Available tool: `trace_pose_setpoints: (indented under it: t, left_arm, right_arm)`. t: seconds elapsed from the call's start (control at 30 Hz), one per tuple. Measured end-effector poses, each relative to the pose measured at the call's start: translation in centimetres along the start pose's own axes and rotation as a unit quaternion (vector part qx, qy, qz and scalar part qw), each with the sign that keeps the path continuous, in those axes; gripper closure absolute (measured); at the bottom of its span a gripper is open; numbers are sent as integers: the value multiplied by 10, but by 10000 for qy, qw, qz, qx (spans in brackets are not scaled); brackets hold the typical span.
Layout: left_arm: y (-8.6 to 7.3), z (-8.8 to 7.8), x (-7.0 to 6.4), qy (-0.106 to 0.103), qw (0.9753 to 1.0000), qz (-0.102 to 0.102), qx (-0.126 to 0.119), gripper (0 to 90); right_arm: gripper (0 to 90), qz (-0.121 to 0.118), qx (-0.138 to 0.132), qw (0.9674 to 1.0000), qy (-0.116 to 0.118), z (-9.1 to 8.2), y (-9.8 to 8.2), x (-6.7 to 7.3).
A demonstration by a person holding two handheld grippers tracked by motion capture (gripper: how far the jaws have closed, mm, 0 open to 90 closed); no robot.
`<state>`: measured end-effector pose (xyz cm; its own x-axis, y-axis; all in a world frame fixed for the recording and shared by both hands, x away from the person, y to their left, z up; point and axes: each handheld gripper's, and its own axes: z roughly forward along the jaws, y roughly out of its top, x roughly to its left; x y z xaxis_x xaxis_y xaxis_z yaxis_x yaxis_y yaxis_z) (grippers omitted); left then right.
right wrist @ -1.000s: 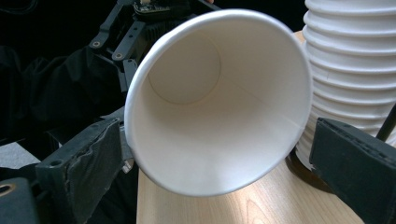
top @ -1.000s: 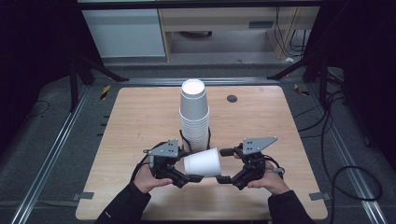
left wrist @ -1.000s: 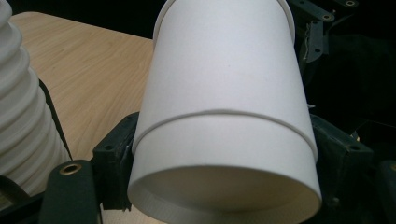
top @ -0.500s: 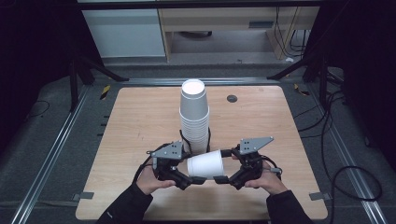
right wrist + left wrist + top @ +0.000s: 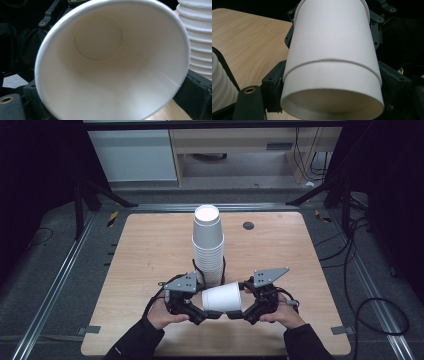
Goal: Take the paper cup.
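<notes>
A white paper cup [image 5: 222, 297] lies on its side just above the table's near middle, held between both grippers. My left gripper [image 5: 206, 313] is shut on its base end [image 5: 332, 50], a black jaw pressing each side. My right gripper [image 5: 239, 314] grips the mouth end, and its view looks down into the cup [image 5: 100, 75] to the round bottom. Its jaws have just been closing on the rim, which is squeezed into an oval. A thin line rings the cup's middle; whether a second cup is nested there I cannot tell.
A tall stack of upturned white cups [image 5: 208, 245] stands right behind the grippers on the wooden table [image 5: 150, 245]. A small black disc [image 5: 248, 225] lies at the far side. Metal rails and cables run along both sides of the table.
Both grippers and the cup have edged slightly toward the table's near edge. The stack has not moved.
</notes>
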<state>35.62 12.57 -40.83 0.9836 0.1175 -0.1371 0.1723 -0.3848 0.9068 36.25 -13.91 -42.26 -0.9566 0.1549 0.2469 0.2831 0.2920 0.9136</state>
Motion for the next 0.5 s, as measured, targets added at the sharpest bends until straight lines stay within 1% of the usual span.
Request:
trace_pose_setpoints:
  t: [0.1, 0.3, 0.4, 0.5]
  left_arm:
    - [0, 1, 0, -8, 10000, 7, 2, 219]
    - [0, 0, 1, -22, 10000, -4, 1, 222]
    - [-1, 1, 1, -43, 10000, -12, 38, 223]
    - [-1, 1, 1, -41, 10000, -67, 39, 222]
  right_arm:
    - [70, 0, -5, 10000, 55, 0, 0, 0]
    - [85, 18, -17, 10000, 76, 0, -1, -1]
    - [93, 15, 16, 10000, 86, -1, -2, -1]
    - [97, 29, 12, 9999, 99, 0, -2, -1]
